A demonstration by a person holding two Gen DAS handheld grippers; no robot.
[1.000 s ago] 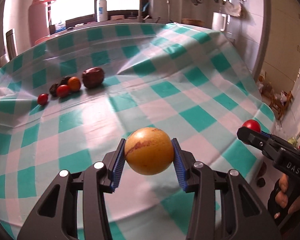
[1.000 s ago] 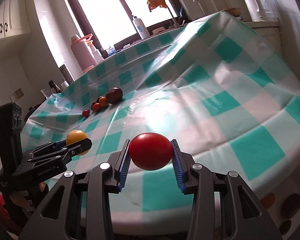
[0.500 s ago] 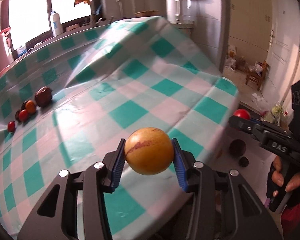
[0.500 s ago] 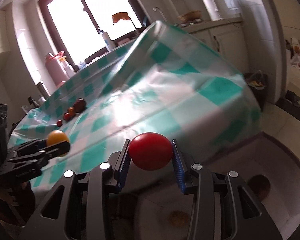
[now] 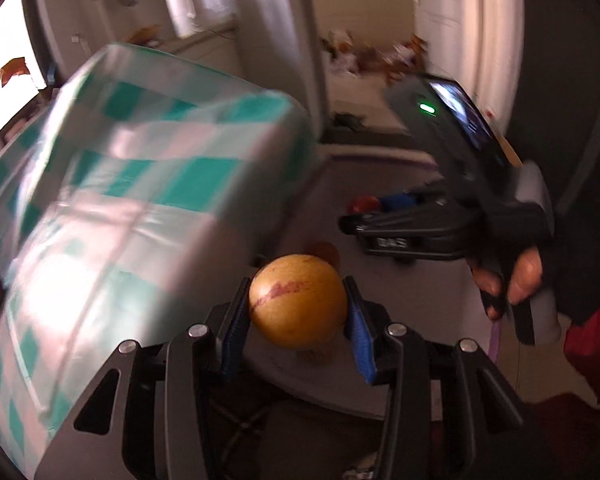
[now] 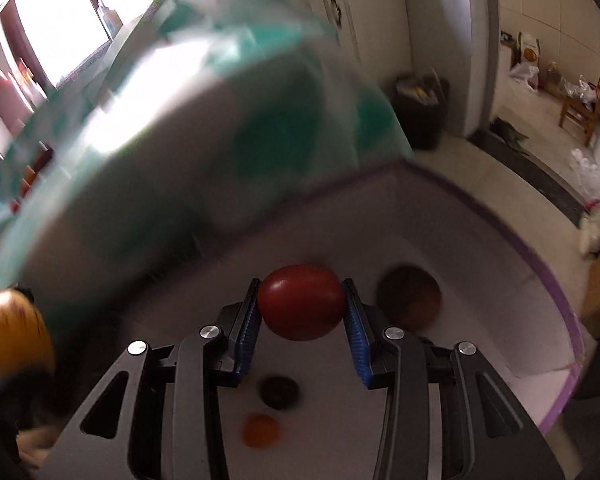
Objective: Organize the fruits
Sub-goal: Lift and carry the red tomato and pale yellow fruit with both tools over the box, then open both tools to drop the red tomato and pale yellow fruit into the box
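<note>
Fruits in both grips hang off the table's side, over a pale grey round tray [image 6: 480, 240] with a raised purple-edged rim. A round yellow-orange fruit with a reddish streak [image 5: 298, 300] is clamped between the blue ribbed pads of the left gripper [image 5: 298, 312], jaws closed narrowly on its flanks. A smooth red tomato-like fruit [image 6: 302, 302] is pinched the same way in the right gripper [image 6: 302, 312], pads pressing both sides.

On the tray floor lie a brown round fruit [image 6: 408, 296] just right of the red one, a small dark fruit [image 6: 279, 392] and a small orange fruit [image 6: 261, 430] lower down; the tray's middle and far side are bare. The green-and-white checked tablecloth [image 5: 140, 208] drapes over the table edge close on the left, blurred. In the left wrist view the person's gloved hand [image 5: 540, 276] holds the right gripper to the right, well apart from the yellow fruit, with open floor beyond.
</note>
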